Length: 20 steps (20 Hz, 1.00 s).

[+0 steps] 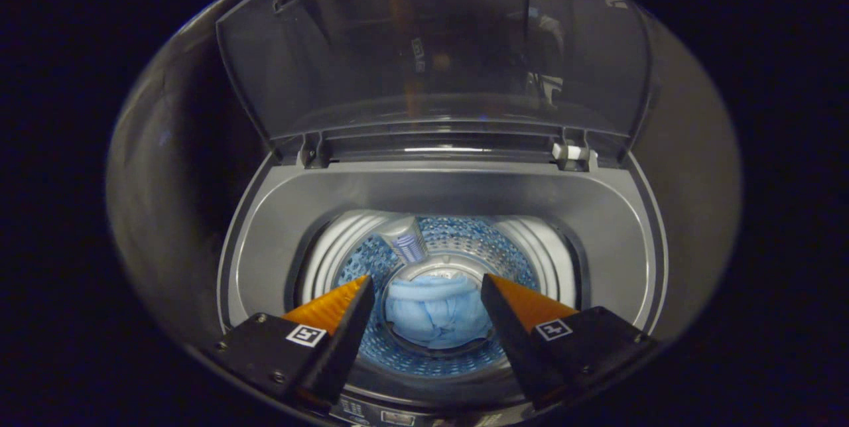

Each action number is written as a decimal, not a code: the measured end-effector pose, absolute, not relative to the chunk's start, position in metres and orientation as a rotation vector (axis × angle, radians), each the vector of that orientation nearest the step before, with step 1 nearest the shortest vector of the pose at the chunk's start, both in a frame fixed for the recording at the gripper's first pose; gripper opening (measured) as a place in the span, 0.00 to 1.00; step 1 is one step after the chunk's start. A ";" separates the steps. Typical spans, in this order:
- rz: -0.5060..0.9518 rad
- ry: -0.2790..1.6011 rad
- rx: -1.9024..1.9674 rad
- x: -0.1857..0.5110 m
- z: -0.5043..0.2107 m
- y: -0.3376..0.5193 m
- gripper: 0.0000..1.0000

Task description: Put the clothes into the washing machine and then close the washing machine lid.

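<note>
**Clothes in the drum, lid left to close**

The first half of the task is judged to be done. A light blue bundle of clothes (434,313) is seen lying at the bottom of the drum (511,261) of the washing machine (278,215), resting on the round plate at the drum's centre. The bundle is viewed through the gap between the two fingers and lies well below and beyond them; it is touched by neither.

The tool (426,289) is held above the machine's opening with its fingers spread apart and nothing gripped between them. From this it is inferred that the clothes are already let go and that no further garment is being carried. Whether more clothes wait outside the machine cannot be told.

The second half is not yet done. The transparent lid (431,49) is stood upright on its hinges (570,154) at the far edge of the opening, tilted slightly back, and is untouched by the tool. A small cylindrical fitting (404,240) is seen on the drum's far wall, clear of the bundle.

For the remaining step, the tool is expected to be raised out of the opening and brought to the lid's upper edge, so that the lid can be swung forward and down. Care is likely needed that the fingers are withdrawn from the opening before the lid is lowered.
</note>
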<state>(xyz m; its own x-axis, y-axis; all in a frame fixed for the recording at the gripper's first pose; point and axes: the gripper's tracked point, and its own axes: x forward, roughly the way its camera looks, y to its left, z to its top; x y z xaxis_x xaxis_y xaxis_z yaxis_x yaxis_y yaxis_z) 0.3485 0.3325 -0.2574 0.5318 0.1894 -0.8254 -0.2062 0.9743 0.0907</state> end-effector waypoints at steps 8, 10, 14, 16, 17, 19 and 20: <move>0.226 0.955 -0.016 0.340 -0.227 0.330 0.99; 0.224 0.928 -0.028 0.343 -0.211 0.329 0.99; 0.228 0.835 -0.059 0.357 -0.163 0.324 0.99; 0.206 0.773 -0.060 0.367 -0.130 0.319 0.98; 0.204 0.736 -0.048 0.374 -0.113 0.319 0.99; 0.211 0.681 -0.028 0.387 -0.083 0.322 0.98; 0.214 0.661 -0.027 0.394 -0.069 0.322 0.98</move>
<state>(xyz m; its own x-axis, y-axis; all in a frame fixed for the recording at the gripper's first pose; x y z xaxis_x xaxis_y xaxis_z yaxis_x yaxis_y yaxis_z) 0.3937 0.3217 -0.0694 0.7681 0.1889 -0.6118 -0.2057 0.9776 0.0435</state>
